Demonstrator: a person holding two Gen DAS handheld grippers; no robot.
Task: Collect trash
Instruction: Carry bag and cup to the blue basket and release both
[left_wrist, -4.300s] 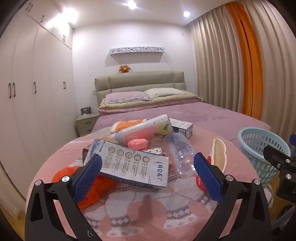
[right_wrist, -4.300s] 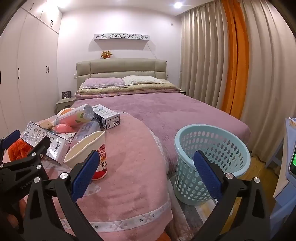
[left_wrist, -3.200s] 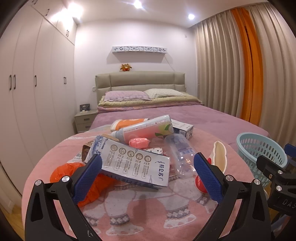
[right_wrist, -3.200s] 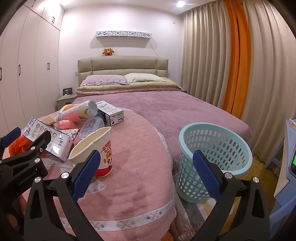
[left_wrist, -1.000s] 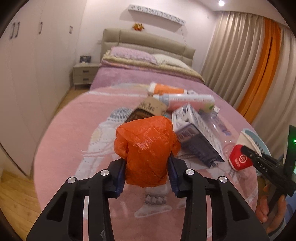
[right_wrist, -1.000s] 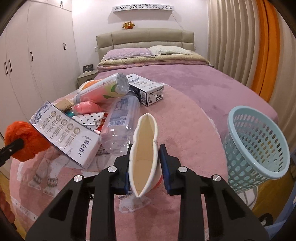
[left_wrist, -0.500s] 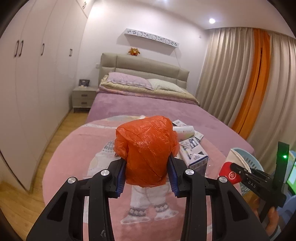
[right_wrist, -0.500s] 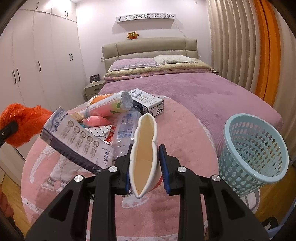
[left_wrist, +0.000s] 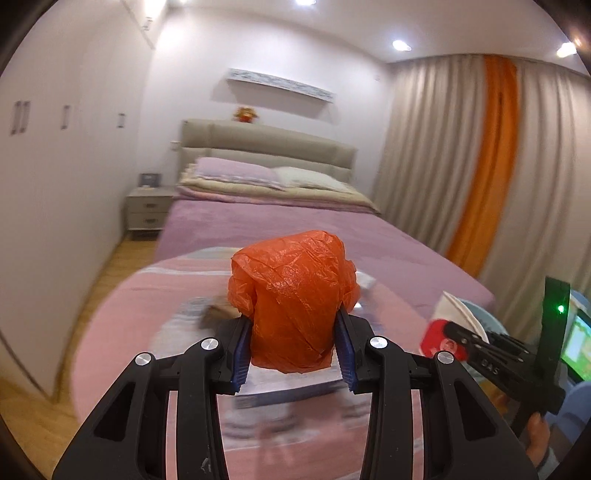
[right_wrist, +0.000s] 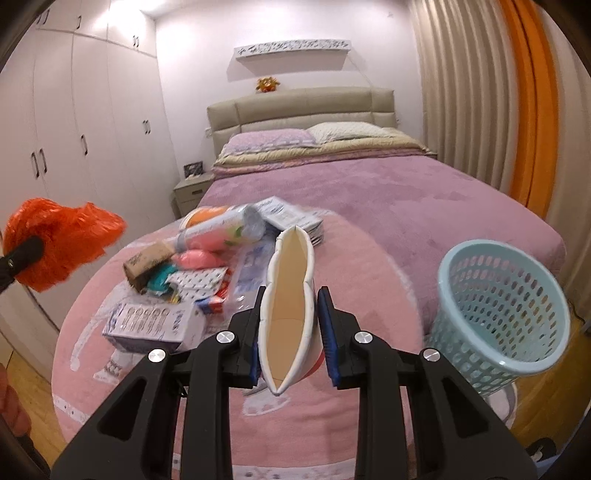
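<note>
Crinkled orange plastic bag (left_wrist: 291, 302), squashed paper cup (right_wrist: 290, 306), perforated blue basket (right_wrist: 498, 314)

The litter pile (right_wrist: 207, 266) lies on the worktop (right_wrist: 351, 424), the bed (right_wrist: 369, 192) behind it, the basket (right_wrist: 498, 314) to its right on the floor.

The left wrist camera sat just behind its gripper (left_wrist: 292, 349), looking along the fingers, slightly downward, over the pink round table (left_wrist: 140, 314) toward the bed (left_wrist: 258, 218). The right wrist camera looked likewise past its own gripper (right_wrist: 290, 334). Both views shared the table, bed, curtains (right_wrist: 480, 92) and each other's gripper.
</note>
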